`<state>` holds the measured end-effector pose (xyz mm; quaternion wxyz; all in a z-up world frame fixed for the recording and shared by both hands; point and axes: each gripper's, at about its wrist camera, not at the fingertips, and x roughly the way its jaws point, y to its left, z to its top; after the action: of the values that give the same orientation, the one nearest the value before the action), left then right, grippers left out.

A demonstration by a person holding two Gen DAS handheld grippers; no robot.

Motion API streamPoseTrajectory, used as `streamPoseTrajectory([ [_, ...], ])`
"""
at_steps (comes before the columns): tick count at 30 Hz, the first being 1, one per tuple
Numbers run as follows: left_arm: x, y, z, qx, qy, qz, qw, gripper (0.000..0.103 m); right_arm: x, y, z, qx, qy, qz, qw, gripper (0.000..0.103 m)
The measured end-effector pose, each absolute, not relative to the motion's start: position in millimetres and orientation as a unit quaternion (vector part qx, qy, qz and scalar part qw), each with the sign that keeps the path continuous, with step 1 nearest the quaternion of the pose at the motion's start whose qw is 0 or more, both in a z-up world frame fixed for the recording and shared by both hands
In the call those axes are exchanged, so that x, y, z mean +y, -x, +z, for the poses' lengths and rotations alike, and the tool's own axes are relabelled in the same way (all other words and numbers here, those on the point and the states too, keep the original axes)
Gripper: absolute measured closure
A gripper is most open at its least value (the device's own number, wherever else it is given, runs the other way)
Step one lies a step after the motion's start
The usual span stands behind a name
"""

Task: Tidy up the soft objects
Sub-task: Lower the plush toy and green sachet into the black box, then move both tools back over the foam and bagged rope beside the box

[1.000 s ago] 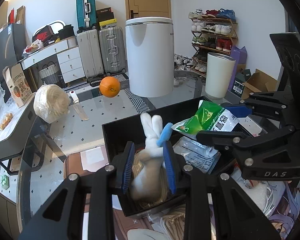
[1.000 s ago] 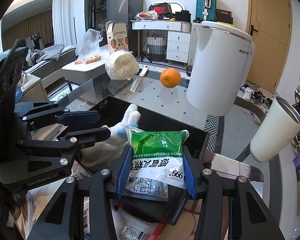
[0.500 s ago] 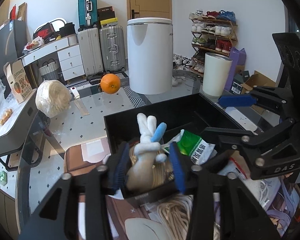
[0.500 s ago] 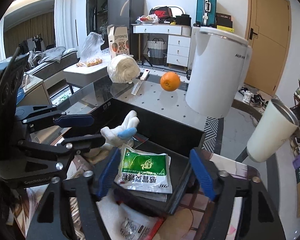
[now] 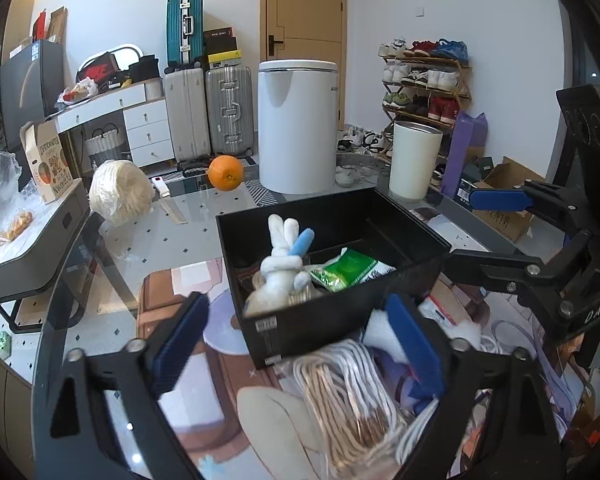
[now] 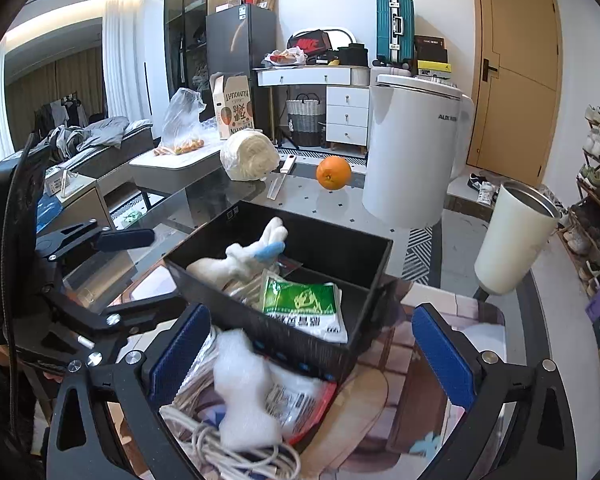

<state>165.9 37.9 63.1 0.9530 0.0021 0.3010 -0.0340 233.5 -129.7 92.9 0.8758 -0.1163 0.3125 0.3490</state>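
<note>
**Desk:** Where do your claws stand against the black bin?

**Me:** My left claw [image 5: 296, 344] is at the bin's [image 5: 324, 322] near wall, its jaws spreading apart with nothing pressed between the blue pads; only the bin's near corner and a heap of white cords [image 5: 340, 392] sit in the gap. My right claw [image 6: 308, 348] is likewise at the near wall, jaws still widening, gripping nothing. Between its pads lie a lump of white stuffing [image 6: 244, 404] and a red-edged packet [image 6: 304, 396], both outside the bin on the mat.

**Desk:** And the soft things?

**Me:** Going from the left of the bin: the white plush rabbit [image 5: 278, 276] lies inside, in the bin's left half, beyond my left claw and clear of it. It runs lengthwise from the near wall toward the far wall, ears and a blue tip pointing up and away from me. To its right, just beside it, the green and white packet [image 6: 304, 304] lies flat inside the bin, just past the near wall from my right claw, its green end toward the far wall and its white printed end toward me.

**Desk:** Anything past the bin?

**Me:** An orange [image 6: 333, 173] on the glass table [image 5: 172, 248], behind the bin.
</note>
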Motion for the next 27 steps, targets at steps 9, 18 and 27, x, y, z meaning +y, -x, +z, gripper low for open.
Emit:
streamPoseTrajectory([
  [9, 37.4, -138.8, 64.6, 0.281, 0.019, -0.023, 0.959, 0.000, -143.8, -213.7, 90.3, 0.317, 0.093, 0.347, 0.878, 0.001],
  [18, 32.6, -127.3, 66.6, 0.282, -0.005, -0.012, 0.959, 0.000, -151.1, -198.1, 84.8, 0.319, 0.092, 0.343, 0.879, 0.001],
  [27, 34.1, -127.2, 64.2, 0.296, 0.010, 0.003, 0.955, 0.000, -157.0, -191.9, 81.0, 0.326, 0.092, 0.340, 0.877, 0.001],
])
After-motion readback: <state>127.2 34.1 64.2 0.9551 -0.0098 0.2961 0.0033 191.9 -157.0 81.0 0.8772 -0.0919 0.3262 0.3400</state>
